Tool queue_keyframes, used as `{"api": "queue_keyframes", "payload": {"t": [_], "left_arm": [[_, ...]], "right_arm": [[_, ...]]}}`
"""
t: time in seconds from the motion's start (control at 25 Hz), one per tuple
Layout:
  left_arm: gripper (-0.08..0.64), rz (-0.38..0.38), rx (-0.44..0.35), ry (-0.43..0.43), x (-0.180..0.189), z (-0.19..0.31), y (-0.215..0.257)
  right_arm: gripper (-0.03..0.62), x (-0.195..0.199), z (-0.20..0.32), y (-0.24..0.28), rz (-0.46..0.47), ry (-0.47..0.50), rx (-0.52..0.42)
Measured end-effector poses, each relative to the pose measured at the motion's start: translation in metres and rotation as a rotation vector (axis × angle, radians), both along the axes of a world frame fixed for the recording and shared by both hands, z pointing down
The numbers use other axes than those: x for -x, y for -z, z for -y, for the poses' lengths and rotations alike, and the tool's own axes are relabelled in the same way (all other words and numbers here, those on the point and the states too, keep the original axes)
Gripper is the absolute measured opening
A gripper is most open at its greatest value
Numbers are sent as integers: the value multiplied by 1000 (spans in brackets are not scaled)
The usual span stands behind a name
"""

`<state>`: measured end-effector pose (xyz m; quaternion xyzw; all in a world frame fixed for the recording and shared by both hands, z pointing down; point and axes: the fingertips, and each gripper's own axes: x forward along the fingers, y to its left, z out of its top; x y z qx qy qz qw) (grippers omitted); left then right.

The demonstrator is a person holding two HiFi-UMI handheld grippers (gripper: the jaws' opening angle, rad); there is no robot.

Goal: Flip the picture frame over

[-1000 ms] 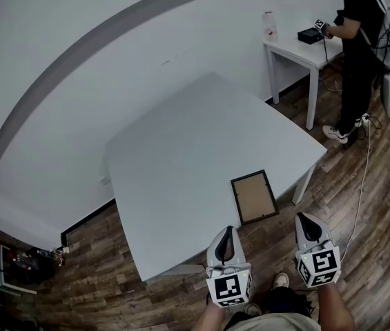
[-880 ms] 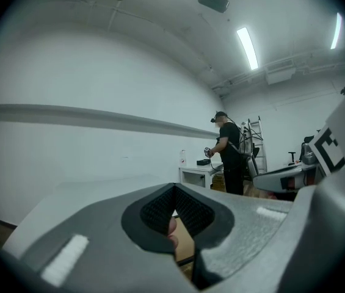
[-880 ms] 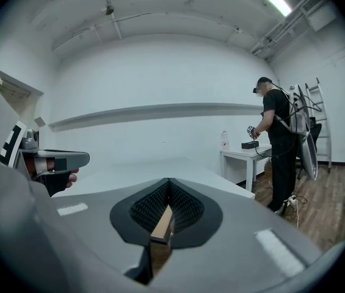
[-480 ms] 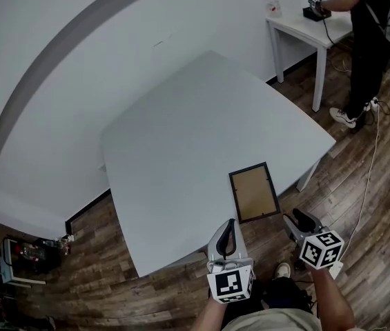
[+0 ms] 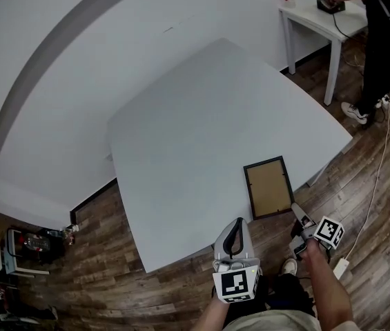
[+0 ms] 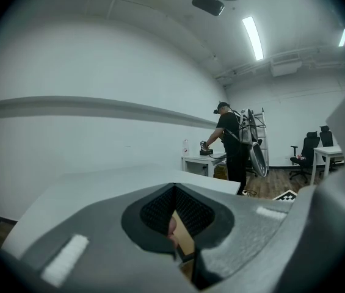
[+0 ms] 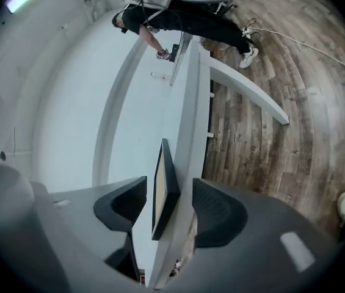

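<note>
The picture frame [image 5: 268, 187] lies with its brown backing up, black border around it, near the front right edge of the grey table [image 5: 181, 129]. My right gripper [image 5: 297, 214] is rolled onto its side at the frame's near right corner. Its jaws are open. In the right gripper view the frame [image 7: 162, 185] and the table edge [image 7: 190, 133] stand between the two jaws of the right gripper [image 7: 171, 209]. My left gripper [image 5: 235, 232] hovers shut just off the table's front edge, left of the frame. A sliver of the frame [image 6: 185, 237] shows past the left gripper [image 6: 175, 224].
A person [image 5: 381, 19] stands at a small white table [image 5: 319, 21] at the back right, handling a black box. A cable and power strip [image 5: 342, 267] lie on the wood floor to my right. Equipment [image 5: 27, 247] sits on the floor at far left.
My right gripper has rolled onto its side and moved forward to the frame's near right corner. The left gripper has stayed about where it was. The head view has shifted slightly.
</note>
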<state>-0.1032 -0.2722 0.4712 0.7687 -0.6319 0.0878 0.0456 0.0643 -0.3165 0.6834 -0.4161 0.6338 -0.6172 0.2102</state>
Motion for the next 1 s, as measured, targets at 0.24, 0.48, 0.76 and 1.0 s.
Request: {"api": "queue_keyframes", "payload": {"t": [0.24, 0.48, 0.76, 1.0], "left_arm": [[0, 4, 1, 4, 11, 1, -2], [0, 11, 1, 0, 11, 3, -4], [0, 3, 11, -3, 10, 3, -6], [0, 0, -18, -7, 7, 5, 2]], "right_arm": [[204, 9, 6, -3, 7, -16, 4], [109, 7, 8, -2, -15, -31, -4], [103, 2, 9, 15, -65, -36, -81], [98, -8, 18, 53, -203, -29, -189]]}}
